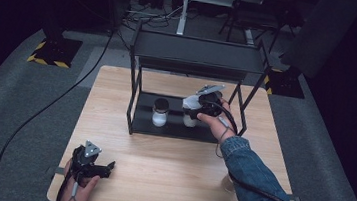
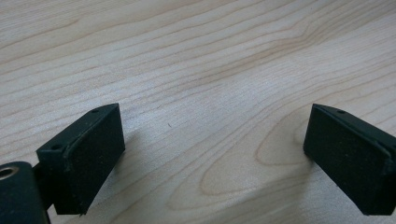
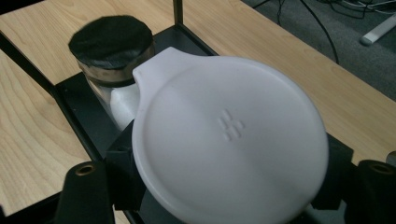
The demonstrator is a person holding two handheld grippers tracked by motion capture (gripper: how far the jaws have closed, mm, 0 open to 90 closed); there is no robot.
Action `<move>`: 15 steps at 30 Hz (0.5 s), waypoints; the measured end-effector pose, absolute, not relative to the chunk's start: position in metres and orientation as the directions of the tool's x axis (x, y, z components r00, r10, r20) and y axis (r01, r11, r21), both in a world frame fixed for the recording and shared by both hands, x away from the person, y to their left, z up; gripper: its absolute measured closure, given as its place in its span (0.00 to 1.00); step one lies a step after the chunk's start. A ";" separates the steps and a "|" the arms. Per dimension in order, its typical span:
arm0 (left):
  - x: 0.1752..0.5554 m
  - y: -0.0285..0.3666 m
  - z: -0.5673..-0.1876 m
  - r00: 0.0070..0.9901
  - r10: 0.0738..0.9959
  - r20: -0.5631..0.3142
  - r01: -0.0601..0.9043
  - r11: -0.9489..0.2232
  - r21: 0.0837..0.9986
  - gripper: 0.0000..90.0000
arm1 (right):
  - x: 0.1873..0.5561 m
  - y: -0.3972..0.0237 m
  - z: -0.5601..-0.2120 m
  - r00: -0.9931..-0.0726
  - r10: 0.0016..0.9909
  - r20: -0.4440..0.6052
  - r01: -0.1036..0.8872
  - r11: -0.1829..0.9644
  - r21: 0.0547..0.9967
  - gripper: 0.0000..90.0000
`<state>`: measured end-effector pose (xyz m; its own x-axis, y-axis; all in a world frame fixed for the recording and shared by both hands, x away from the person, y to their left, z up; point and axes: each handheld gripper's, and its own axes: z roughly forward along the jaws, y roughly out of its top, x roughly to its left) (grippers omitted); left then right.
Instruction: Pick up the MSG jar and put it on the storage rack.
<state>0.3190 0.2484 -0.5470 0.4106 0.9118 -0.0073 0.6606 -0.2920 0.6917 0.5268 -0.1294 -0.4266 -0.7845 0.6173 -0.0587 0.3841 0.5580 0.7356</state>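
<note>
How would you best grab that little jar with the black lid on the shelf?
Judging by its pose, take the jar around its glass body, below the black lid, coming from the person's open side of the rack. It stands upright, with the white container beside it.

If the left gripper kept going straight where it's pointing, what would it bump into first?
Probably just the wooden table. The left gripper is open and tilted down at bare wood, with nothing between its jaws. How close it is to the wood is hard to tell.
</note>
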 end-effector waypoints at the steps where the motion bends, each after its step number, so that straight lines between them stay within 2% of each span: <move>1: 0.319 0.248 -0.547 0.410 0.912 -0.008 0.661 -0.291 0.691 0.05 | 0.527 -0.129 -0.428 -0.785 0.617 -0.057 0.386 0.559 0.734 0.34; 15: 0.319 0.248 -0.547 0.410 0.912 -0.008 0.661 -0.291 0.692 0.05 | 0.530 -0.127 -0.440 -0.786 0.617 -0.042 0.403 0.562 0.722 0.34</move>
